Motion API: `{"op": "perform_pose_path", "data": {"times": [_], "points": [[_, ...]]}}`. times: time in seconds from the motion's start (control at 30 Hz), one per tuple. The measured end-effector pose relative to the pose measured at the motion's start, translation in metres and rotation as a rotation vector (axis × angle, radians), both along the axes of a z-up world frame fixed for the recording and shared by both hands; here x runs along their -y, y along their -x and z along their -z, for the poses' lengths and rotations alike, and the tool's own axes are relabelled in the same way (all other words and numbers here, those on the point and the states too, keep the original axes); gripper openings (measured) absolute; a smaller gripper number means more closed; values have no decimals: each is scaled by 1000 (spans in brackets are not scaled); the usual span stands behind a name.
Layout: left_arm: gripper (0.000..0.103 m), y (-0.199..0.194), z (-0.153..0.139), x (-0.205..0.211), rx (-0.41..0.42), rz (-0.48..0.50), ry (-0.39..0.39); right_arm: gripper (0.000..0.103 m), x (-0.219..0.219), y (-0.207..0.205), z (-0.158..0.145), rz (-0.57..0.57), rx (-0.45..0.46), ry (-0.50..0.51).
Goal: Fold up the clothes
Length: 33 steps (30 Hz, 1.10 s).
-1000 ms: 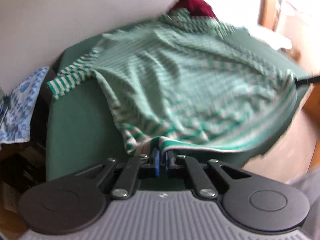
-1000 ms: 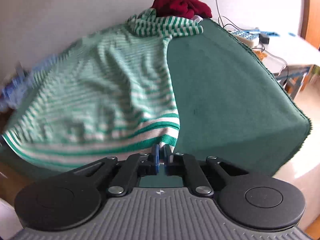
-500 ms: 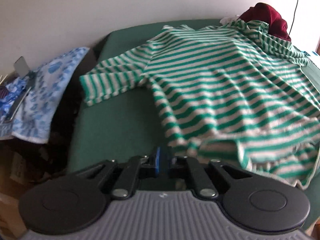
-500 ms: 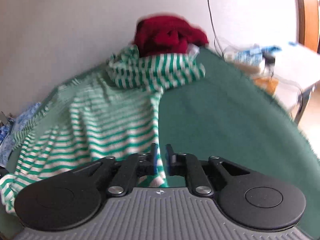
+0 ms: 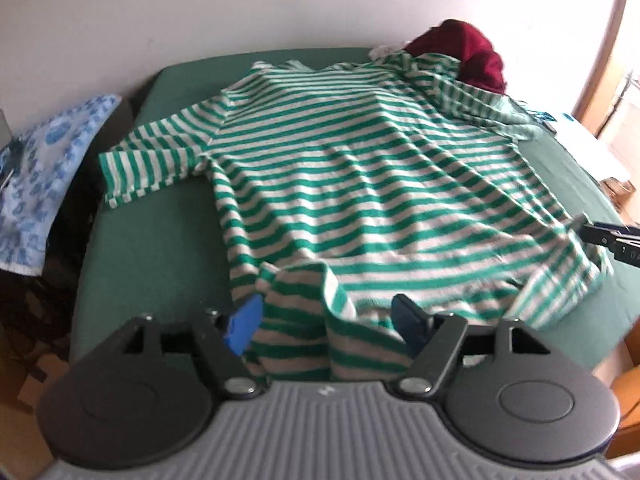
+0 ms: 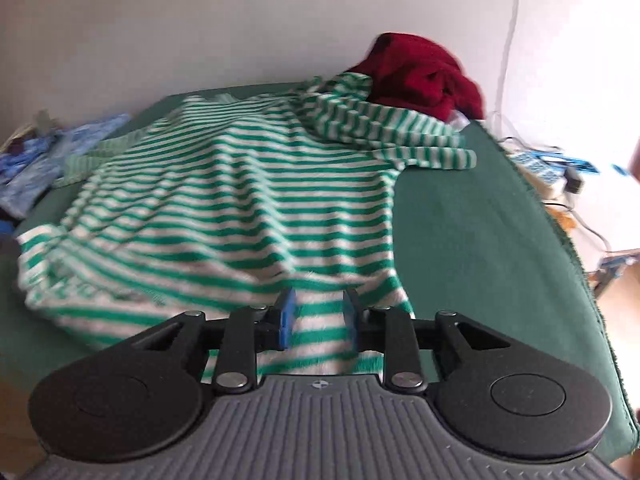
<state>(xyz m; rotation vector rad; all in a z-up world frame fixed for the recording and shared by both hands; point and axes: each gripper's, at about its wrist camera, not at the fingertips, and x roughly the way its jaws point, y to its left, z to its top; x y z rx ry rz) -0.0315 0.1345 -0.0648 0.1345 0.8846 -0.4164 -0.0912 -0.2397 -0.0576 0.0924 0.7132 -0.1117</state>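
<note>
A green-and-white striped short-sleeved shirt (image 5: 360, 184) lies spread on the green-covered table (image 5: 160, 240), collar at the far end. Its near hem is rumpled into a small fold between the blue pads of my left gripper (image 5: 326, 322). Those jaws are opening wide and do not press the cloth. In the right wrist view the shirt (image 6: 224, 208) reaches back to my right gripper (image 6: 319, 316). Its jaws are opening too, with the hem's right corner lying loose between them. One finger (image 5: 604, 236) of the right gripper shows at the shirt's right edge.
A dark red garment (image 5: 472, 52) is heaped at the far right corner, under the shirt's right sleeve (image 6: 400, 136). A blue-patterned cloth (image 5: 40, 168) lies off the table's left side. Cables and small items (image 6: 552, 168) sit to the right. Bare green table (image 6: 480, 240) lies right of the shirt.
A second ago both grippers were shut on the hem and pulling the shirt taut. The shirt has since settled flat on the table. Both pairs of jaws have opened and let the hem go.
</note>
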Motion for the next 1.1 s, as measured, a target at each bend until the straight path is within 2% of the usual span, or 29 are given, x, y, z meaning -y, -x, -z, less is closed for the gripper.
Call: {"op": "perform_pose_path", "data": {"times": [0.07, 0.13, 0.2, 0.27, 0.33, 0.37, 0.53, 0.6, 0.63, 0.67, 0.7, 0.8, 0.83, 0.93, 0.97, 1.0, 1.1], "points": [[79, -9, 5, 5, -14, -30, -15, 33, 5, -9, 7, 115, -22, -27], [79, -15, 11, 5, -25, -55, -17, 33, 14, -19, 16, 191, -66, -97], [80, -21, 17, 5, -34, -84, -23, 30, 18, -20, 24, 226, -67, -131], [80, -27, 25, 5, -46, -105, -55, 0, 13, -19, 28, 213, -64, -48], [78, -30, 33, 4, -52, -116, -89, 0, 13, -16, 26, 199, -67, -4], [78, -31, 37, 2, -55, -121, -103, 0, 15, -11, 23, 200, -61, -14], [82, -29, 48, -8, -79, -137, -98, 0, 22, 1, 8, 218, -42, -12], [83, -28, 50, -8, -79, -139, -100, 3, 23, 2, 5, 229, -52, -14], [83, -28, 51, -7, -78, -139, -98, 12, 21, -1, 6, 245, -56, -7], [83, -27, 51, -6, -72, -136, -104, 29, 19, -4, 7, 256, -50, -19], [84, -26, 51, -4, -63, -130, -112, 37, 18, -6, 8, 267, -43, -30], [90, -23, 52, -1, -40, -133, -140, 39, 9, -12, 8, 286, -19, -46], [94, -24, 53, -2, -39, -140, -142, 37, 5, -16, 11, 281, -23, -38], [98, -25, 55, -6, -47, -162, -129, 22, -1, -23, 23, 282, -53, 3], [98, -25, 55, -8, -51, -165, -119, 10, -3, -25, 28, 284, -65, 20], [98, -24, 55, -9, -50, -167, -113, 3, -2, -23, 29, 295, -52, 46], [98, -20, 54, -15, -40, -161, -96, 0, 10, -12, 25, 310, -35, 5]]}}
